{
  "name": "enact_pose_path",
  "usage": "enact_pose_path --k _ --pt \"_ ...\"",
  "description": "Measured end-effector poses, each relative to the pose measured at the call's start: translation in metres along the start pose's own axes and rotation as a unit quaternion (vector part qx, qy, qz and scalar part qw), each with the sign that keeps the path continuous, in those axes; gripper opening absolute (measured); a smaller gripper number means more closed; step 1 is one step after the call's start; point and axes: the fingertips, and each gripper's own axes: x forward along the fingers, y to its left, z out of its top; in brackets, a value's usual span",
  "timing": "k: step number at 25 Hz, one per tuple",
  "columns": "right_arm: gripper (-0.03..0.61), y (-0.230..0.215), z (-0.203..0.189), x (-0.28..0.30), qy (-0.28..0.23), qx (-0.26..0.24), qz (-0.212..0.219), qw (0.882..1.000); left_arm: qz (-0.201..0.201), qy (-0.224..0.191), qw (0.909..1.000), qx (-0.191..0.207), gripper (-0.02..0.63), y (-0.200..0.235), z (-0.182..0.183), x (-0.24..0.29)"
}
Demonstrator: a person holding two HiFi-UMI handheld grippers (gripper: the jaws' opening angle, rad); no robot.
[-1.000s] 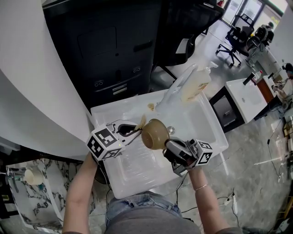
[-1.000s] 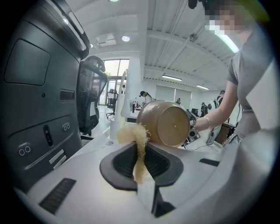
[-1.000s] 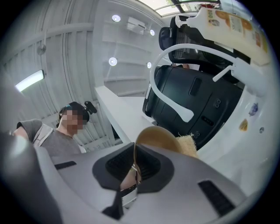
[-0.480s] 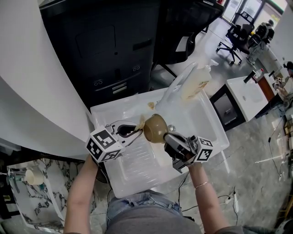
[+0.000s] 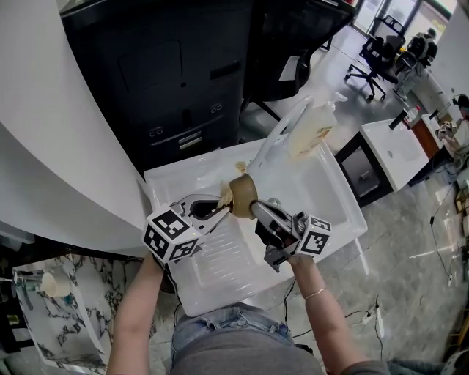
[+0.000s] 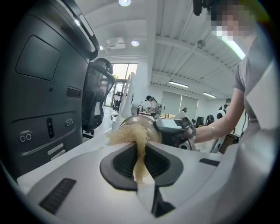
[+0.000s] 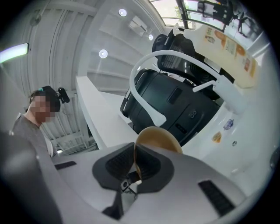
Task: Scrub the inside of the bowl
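Bright, even indoor light. Ceiling lamps glare in the upper part of both gripper views, which bend strongly and darken at the corners. The head view is sharp, with soft shadows.

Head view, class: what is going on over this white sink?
A person works over the white sink with a gripper in each hand. The right gripper is shut on the rim of a brown bowl, holding it tilted on edge above the sink. The left gripper is shut on a yellowish scrubber pressed against the bowl.

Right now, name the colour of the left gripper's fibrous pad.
Yellowish tan fibrous pad; clearest in left gripper view.
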Motion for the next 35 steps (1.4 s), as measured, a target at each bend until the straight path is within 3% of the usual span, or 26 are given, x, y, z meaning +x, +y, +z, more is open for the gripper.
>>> enact_pose_path --k 14,28,35 --pt "0.021 -0.013 -0.003 0.009 0.002 -0.028 -0.081 0.996 0.021 0.004 0.9996 -0.017 0.044 -0.005 -0.010 0.002" --pt "0.021 -0.012 -0.018 0.006 0.015 -0.048 -0.130 0.990 0.033 0.017 0.9992 -0.017 0.044 -0.020 -0.021 0.000" --pt "0.021 -0.008 -0.029 0.014 0.056 -0.100 -0.159 0.981 0.053 0.026 0.9979 -0.027 0.044 -0.020 -0.031 -0.003"
